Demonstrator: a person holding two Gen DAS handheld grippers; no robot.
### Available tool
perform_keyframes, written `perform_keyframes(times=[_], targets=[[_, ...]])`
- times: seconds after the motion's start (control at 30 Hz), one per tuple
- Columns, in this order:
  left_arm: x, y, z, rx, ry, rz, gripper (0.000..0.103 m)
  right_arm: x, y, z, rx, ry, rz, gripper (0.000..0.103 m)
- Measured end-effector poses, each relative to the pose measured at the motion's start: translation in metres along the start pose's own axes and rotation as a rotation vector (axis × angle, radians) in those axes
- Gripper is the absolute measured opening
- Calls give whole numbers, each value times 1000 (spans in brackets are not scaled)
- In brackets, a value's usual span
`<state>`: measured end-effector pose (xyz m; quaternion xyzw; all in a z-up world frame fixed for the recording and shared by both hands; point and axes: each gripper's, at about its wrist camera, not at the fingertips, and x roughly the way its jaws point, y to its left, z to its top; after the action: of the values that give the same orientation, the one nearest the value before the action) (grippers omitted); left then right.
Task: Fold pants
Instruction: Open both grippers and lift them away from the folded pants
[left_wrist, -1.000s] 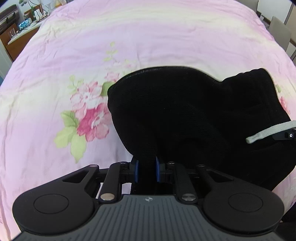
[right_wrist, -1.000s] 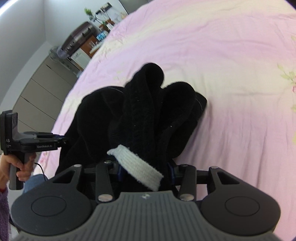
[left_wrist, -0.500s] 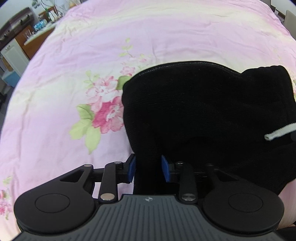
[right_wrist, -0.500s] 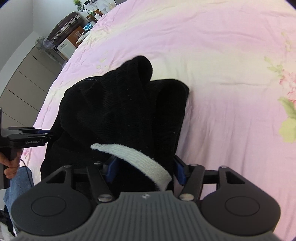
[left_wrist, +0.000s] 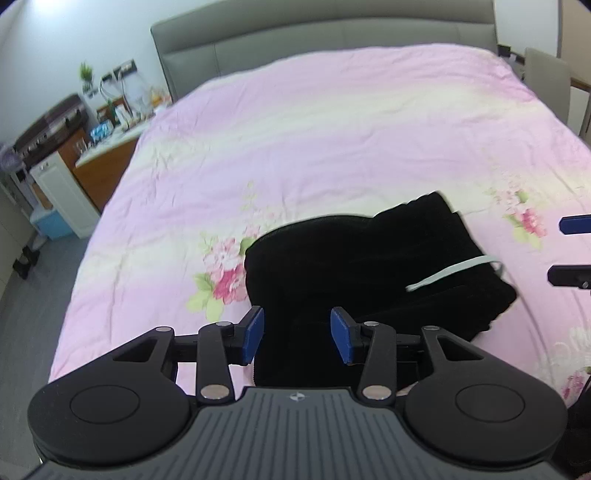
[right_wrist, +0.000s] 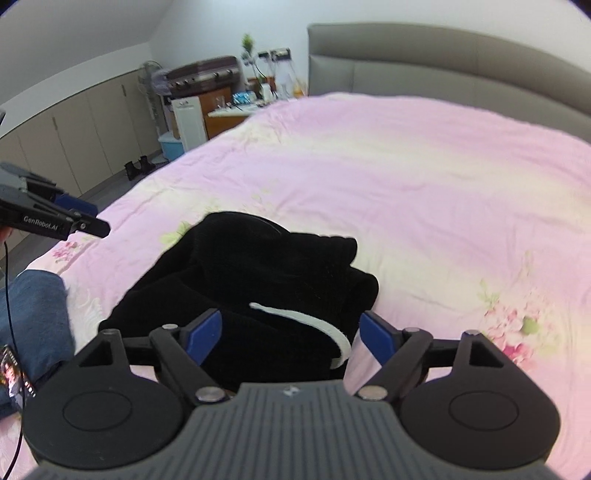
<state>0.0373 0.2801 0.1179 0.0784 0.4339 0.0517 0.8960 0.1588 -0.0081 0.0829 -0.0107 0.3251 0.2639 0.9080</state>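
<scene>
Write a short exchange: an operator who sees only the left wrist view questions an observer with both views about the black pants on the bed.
Operator: I see only two fingertips of the right gripper at my frame's edge. Is it gripping the pants?
Observer: No. The right gripper has its jaws opening; the black pants show between its pads, but neither pad presses on them.
Operator: Is anything beside the pants that I cannot see?
Observer: Yes. A leg in blue jeans shows at the near edge of the bed, left of the pants in the right wrist view.
</scene>
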Motion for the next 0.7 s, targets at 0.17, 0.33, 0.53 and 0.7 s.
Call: perform_keyframes(times=[0.17, 0.33, 0.53, 0.7], targets=[[-43, -22, -14, 1, -103, -10, 58, -50, 14, -12, -16, -87, 16, 87], [-64, -45, -33, -52, -149, 41, 64, -83, 26, -31, -35, -155, -37, 90], [-68, -78, -64, -136, -270, 126, 74, -101, 39, -59, -34, -209, -67, 94], [-49, -96, -83, -227, -279, 117, 79, -101, 50, -76, -19, -259, -105, 96]])
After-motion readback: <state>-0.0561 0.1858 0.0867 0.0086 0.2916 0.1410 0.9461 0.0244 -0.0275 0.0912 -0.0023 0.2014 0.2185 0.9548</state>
